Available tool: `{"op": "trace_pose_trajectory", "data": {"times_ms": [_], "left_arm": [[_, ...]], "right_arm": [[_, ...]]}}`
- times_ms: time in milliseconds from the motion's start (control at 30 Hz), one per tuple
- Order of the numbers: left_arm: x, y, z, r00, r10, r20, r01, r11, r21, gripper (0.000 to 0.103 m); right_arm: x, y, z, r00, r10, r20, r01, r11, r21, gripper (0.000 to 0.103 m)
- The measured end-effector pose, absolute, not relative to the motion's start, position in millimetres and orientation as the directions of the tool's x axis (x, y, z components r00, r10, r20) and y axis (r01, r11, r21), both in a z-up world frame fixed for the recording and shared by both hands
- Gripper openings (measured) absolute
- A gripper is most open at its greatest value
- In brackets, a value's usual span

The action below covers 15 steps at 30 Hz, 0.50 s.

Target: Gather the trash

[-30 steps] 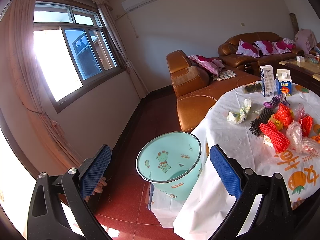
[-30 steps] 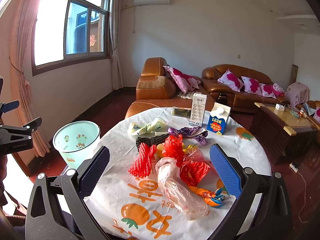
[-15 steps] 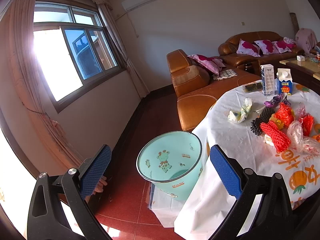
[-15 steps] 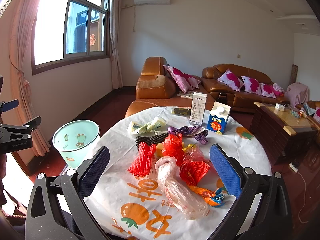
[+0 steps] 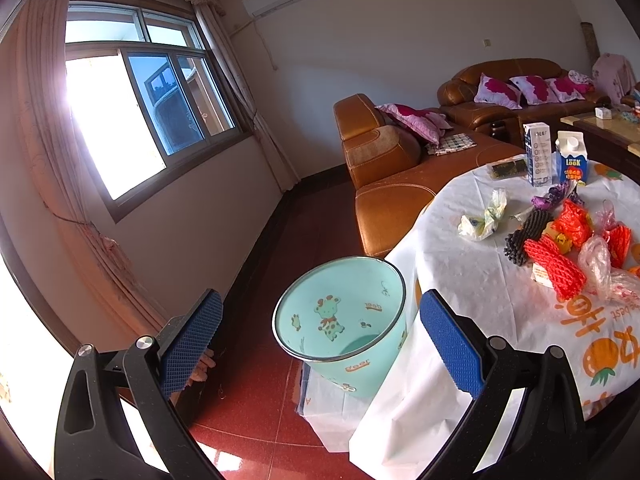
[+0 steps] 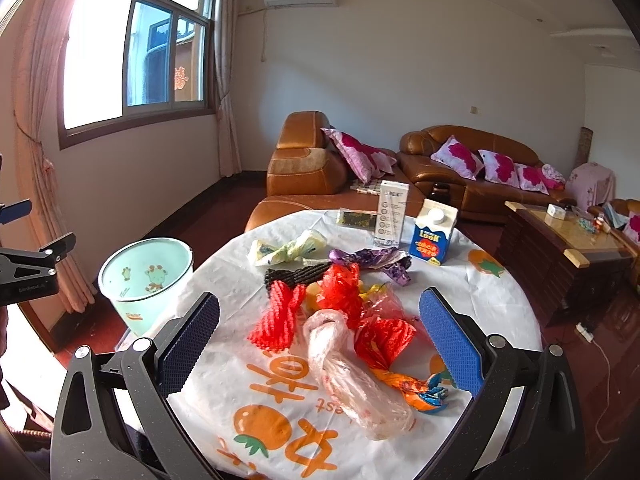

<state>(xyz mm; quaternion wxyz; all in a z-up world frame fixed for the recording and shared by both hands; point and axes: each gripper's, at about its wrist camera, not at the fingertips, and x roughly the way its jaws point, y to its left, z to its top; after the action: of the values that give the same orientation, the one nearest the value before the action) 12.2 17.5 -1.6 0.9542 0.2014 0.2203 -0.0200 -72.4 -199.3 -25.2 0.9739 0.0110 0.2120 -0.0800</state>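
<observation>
A light green bin (image 5: 340, 320) with a giraffe print stands on the floor beside the round table (image 5: 472, 276); it also shows in the right wrist view (image 6: 146, 276). Trash lies on the table (image 6: 280, 408): red foam netting (image 6: 276, 320), a clear plastic bag (image 6: 348, 372), a black net sleeve (image 6: 296, 274), a purple wrapper (image 6: 372, 258) and a crumpled pale wrapper (image 6: 286, 248). My left gripper (image 5: 320, 340) is open and empty above the bin. My right gripper (image 6: 320, 338) is open and empty above the trash pile.
Two cartons, a white one (image 6: 393, 214) and a blue one (image 6: 434, 232), stand at the table's far side. Brown leather sofas (image 6: 308, 168) with pink cushions stand behind. A wooden coffee table (image 6: 568, 248) is at the right. The left gripper's body shows at the left edge (image 6: 28, 268).
Both views have shifted only slightly; the left gripper has drifted a little. Both grippers stay open and empty.
</observation>
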Motion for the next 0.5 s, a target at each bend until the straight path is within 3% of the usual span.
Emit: {"op": "trace_pose_trajectory", "data": {"times_ms": [500], "left_arm": [[27, -49, -56, 0.848, -0.028, -0.53, 0.27, 0.883, 0.385, 0.097]], "right_arm": [[-67, -269, -83, 0.809, -0.3, -0.506, 0.336, 0.942, -0.021, 0.098]]}}
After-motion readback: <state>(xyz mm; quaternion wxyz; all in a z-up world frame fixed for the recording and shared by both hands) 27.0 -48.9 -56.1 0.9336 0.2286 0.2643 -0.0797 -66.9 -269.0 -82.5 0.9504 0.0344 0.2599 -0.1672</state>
